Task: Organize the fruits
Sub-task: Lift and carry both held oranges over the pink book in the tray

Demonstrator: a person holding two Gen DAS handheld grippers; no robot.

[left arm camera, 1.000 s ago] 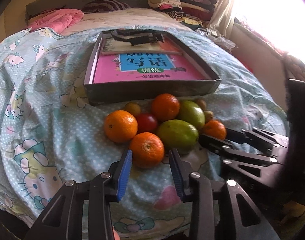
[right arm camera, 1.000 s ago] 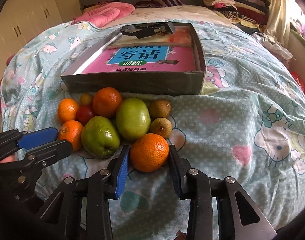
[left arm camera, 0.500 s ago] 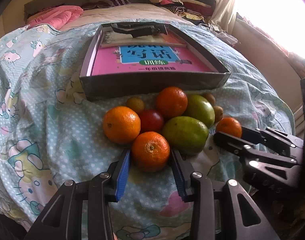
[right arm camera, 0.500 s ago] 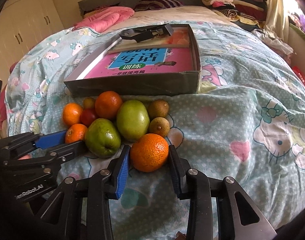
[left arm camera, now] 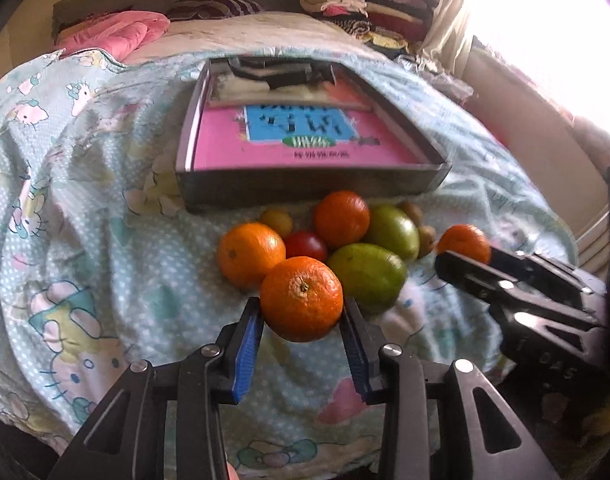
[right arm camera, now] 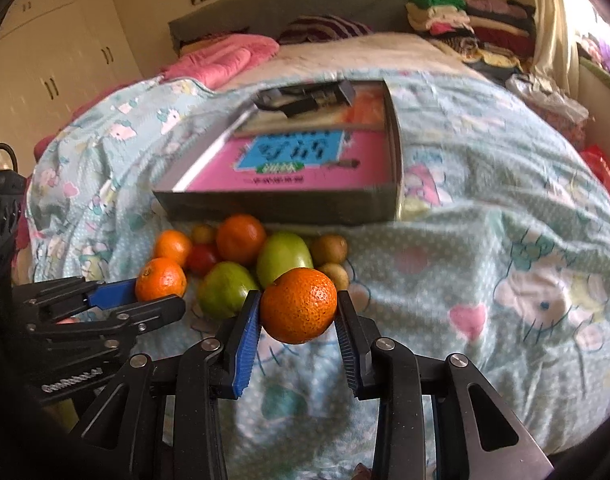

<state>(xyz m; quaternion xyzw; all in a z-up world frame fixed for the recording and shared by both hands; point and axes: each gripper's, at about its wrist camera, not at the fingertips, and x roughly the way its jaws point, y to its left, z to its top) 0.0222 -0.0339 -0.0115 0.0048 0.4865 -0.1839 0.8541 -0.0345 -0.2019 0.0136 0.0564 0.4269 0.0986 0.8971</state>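
A pile of fruit lies on the bedspread in front of a grey tray (left arm camera: 305, 190): oranges, two green mangoes (left arm camera: 367, 276), a red tomato (left arm camera: 307, 244) and small brown fruits. My left gripper (left arm camera: 301, 308) is shut on an orange (left arm camera: 301, 304) and holds it above the cover. My right gripper (right arm camera: 299, 312) is shut on another orange (right arm camera: 299, 310), also lifted. The right gripper shows in the left wrist view (left arm camera: 465, 262) and the left gripper in the right wrist view (right arm camera: 157, 296), each with its orange.
The tray (right arm camera: 281, 204) holds a pink book (left arm camera: 301, 140) and a black object at its far end. A pink quilt (left arm camera: 113, 34) lies at the bed head and folded clothes (right arm camera: 465, 16) are stacked at the back right. A white wardrobe stands left.
Both grippers have closed on their oranges and lifted them off the bedspread. The rest of the pile has not moved.
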